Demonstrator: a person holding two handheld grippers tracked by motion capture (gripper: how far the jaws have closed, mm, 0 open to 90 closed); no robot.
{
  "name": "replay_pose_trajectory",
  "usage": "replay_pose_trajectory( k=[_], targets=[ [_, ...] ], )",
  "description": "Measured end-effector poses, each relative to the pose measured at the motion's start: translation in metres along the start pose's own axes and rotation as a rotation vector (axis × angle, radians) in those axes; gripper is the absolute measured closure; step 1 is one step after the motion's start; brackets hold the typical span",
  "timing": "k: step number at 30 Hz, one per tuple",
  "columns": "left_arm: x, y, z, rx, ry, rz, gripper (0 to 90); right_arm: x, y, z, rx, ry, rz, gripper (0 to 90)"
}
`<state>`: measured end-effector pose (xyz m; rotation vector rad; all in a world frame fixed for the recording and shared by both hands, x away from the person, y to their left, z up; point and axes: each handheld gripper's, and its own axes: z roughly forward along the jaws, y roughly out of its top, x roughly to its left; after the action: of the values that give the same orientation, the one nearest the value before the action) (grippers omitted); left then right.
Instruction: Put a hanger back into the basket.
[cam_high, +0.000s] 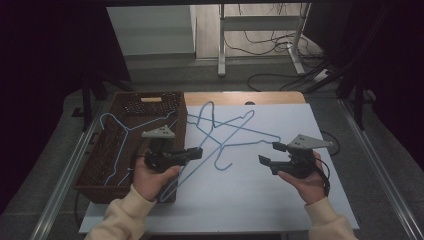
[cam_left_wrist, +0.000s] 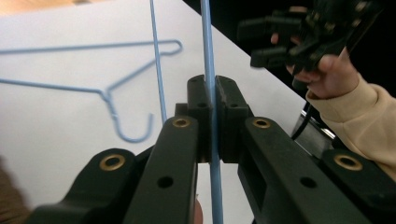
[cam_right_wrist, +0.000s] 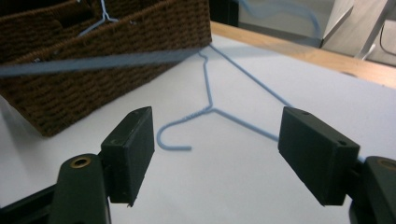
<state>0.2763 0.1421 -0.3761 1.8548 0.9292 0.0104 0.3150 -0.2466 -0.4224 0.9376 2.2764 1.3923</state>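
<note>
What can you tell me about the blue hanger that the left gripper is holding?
The held hanger is thin light-blue wire, bent into a triangle with a hook. The left gripper is shut on one of its straight runs, the wire pinched between the black pads. It is lifted and tilted, reaching over the edge of the wicker basket and above another blue hanger lying flat on the white tabletop.

- Our left tongs point right, jaws clamped tight, palm cupped beneath them.
- Our right tongs point left, jaws wide apart, held level.
</note>
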Motion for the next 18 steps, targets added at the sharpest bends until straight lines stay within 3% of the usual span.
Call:
replay_pose_trajectory(
  k=[3, 4, 5, 6, 7, 9, 18],
  targets=[
    [0.006, 0.002, -0.014, -0.023, 0.012, -0.004, 86.2, -0.002, -0.003, 0.004, 0.017, 0.002, 0.004, 26.5],
    [0.014, 0.005, -0.028, -0.045, 0.025, -0.003, 86.2, -0.004, -0.007, 0.008, 0.036, 0.002, 0.008, 25.9],
    [0.014, 0.005, -0.028, -0.045, 0.025, -0.003, 86.2, -0.004, -0.007, 0.008, 0.036, 0.002, 0.008, 25.9],
    [0.020, 0.006, -0.040, -0.058, 0.044, 0.000, 86.2, -0.005, -0.010, 0.011, 0.054, 0.002, 0.008, 25.4],
    [0.020, 0.006, -0.040, -0.058, 0.044, 0.000, 86.2, -0.005, -0.011, 0.012, 0.060, 0.000, 0.008, 25.0],
    [0.034, 0.008, -0.060, -0.081, 0.076, -0.008, 86.2, -0.006, -0.012, 0.014, 0.069, -0.002, 0.010, 24.8],
    [0.079, -0.002, -0.100, -0.116, 0.161, -0.049, 86.2, -0.006, -0.016, 0.018, 0.103, -0.016, -0.003, 24.5]
  ],
)
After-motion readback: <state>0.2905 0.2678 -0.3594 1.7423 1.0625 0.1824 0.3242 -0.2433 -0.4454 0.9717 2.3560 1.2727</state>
